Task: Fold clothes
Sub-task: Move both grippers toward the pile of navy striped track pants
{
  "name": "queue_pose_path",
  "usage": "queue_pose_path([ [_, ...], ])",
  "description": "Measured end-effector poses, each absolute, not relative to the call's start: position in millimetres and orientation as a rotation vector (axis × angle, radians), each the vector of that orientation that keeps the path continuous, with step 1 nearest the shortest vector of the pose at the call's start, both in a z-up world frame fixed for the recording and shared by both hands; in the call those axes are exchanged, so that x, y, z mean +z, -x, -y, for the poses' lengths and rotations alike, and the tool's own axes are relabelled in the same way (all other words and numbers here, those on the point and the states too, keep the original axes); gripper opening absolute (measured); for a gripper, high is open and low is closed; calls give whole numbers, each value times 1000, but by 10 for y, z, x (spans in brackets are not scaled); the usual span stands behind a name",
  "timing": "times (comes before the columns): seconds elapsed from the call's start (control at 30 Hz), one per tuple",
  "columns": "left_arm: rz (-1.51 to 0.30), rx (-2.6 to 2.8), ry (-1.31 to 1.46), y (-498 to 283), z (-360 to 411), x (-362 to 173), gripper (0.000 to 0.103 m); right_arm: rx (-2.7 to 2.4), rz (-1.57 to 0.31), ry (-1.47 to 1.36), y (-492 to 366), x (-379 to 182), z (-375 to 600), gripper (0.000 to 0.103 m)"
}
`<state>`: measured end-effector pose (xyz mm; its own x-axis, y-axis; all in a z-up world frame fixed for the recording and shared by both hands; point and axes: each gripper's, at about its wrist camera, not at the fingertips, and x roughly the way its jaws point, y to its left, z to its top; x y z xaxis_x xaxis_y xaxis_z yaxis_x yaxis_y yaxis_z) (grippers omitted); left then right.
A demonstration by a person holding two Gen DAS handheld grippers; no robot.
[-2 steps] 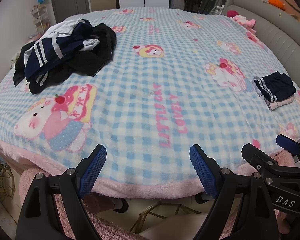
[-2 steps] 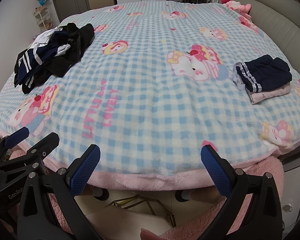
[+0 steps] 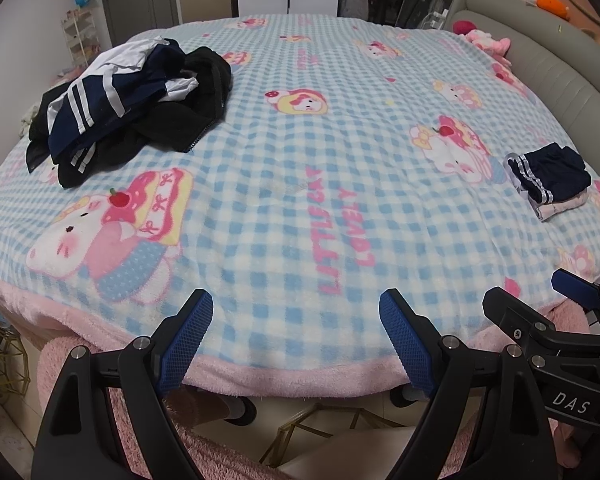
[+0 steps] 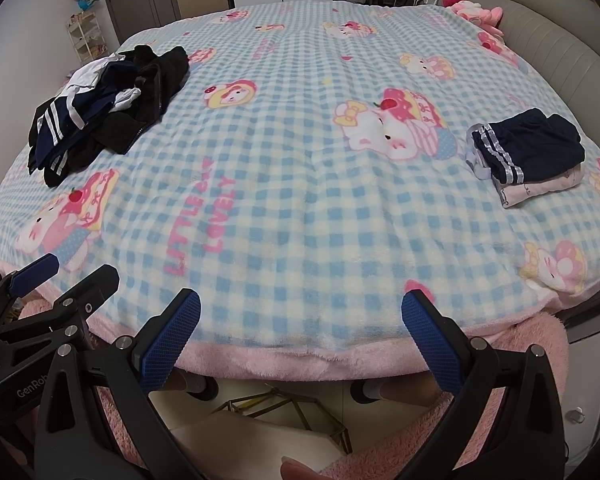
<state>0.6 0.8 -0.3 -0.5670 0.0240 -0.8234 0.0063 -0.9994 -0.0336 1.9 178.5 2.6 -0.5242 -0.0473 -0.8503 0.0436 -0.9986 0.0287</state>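
Nothing moved; both grippers [image 3: 296,336] [image 4: 300,338] wide, empty; fleecy checked blanket [image 3: 300,184]; crumpled clothes heap [image 3: 132,100].

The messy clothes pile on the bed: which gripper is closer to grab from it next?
Probably the left gripper. The messy pile lies on the bed's left side, the folded stack on the right. Both grippers are open and empty, the right gripper farther away.

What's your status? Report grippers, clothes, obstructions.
Left gripper and right gripper open, empty, at the bed's near edge. Unfolded clothes pile far left; folded stack right. Checked blanket between unobstructed.
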Motion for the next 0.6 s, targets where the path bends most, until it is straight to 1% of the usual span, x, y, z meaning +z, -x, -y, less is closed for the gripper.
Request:
queue_pose_path([
  [0.2, 16, 2780, 1448, -16, -12, -37, 87, -2674, 38, -1468, -42, 9, -1824, 102],
  [0.27, 13, 2770, 1454, 30, 9, -30, 87, -2670, 0, -1491, 0, -5, -1795, 102],
  [0.43, 96, 2757, 1426, 122, 151, -38, 87, -2669, -107, -1437, 172, 96, -1611, 102],
  [0.6, 133, 2809, 1381, 192, 414, 60, 87, -2691, -281, -1324, 372, 293, -1251, 102],
])
